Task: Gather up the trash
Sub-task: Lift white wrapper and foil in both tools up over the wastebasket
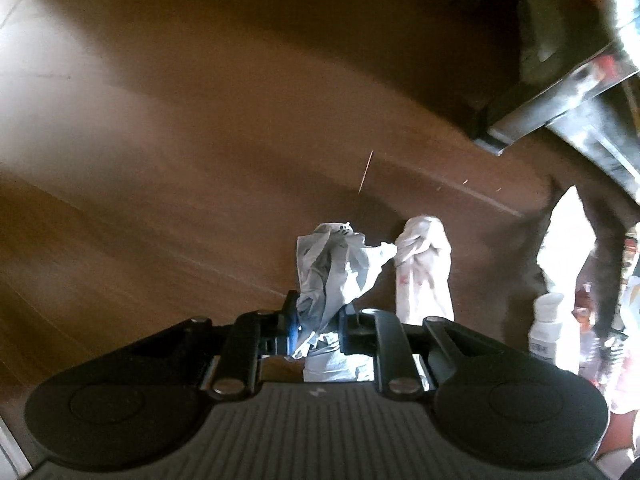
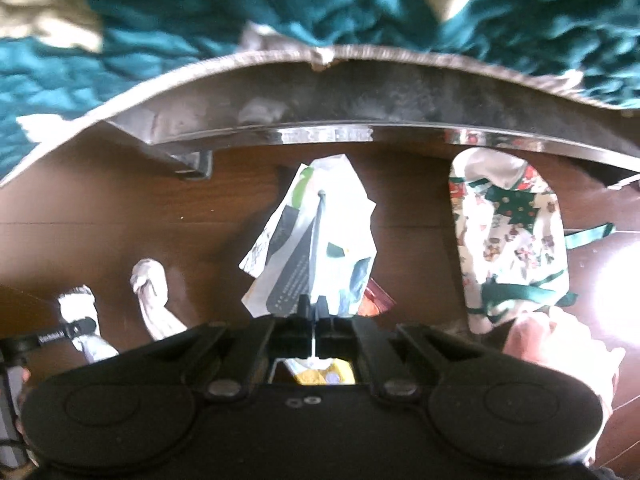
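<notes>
My left gripper [image 1: 316, 312] points down over a brown wooden floor [image 1: 200, 160] and is shut on a crumpled grey-white wad of plastic [image 1: 332, 268], which hangs clear of the boards. Beside it on the floor lies a white crumpled tissue [image 1: 424, 268]. My right gripper [image 2: 314, 308] is shut on the edge of a printed white wrapper [image 2: 320, 232] with grey, black and green patches, held above the floor. The right wrist view also shows the same tissue [image 2: 152, 292] and, at far left, the wad [image 2: 78, 304] in the left gripper.
A metal bed rail [image 2: 320, 100] runs across, with a teal quilt [image 2: 200, 20] above it. A holiday-print cloth with green ribbons [image 2: 508, 240] lies to the right, a hand [image 2: 560, 344] at its edge. A red-brown wrapper [image 2: 376, 300] and a white bottle [image 1: 548, 328] are close by.
</notes>
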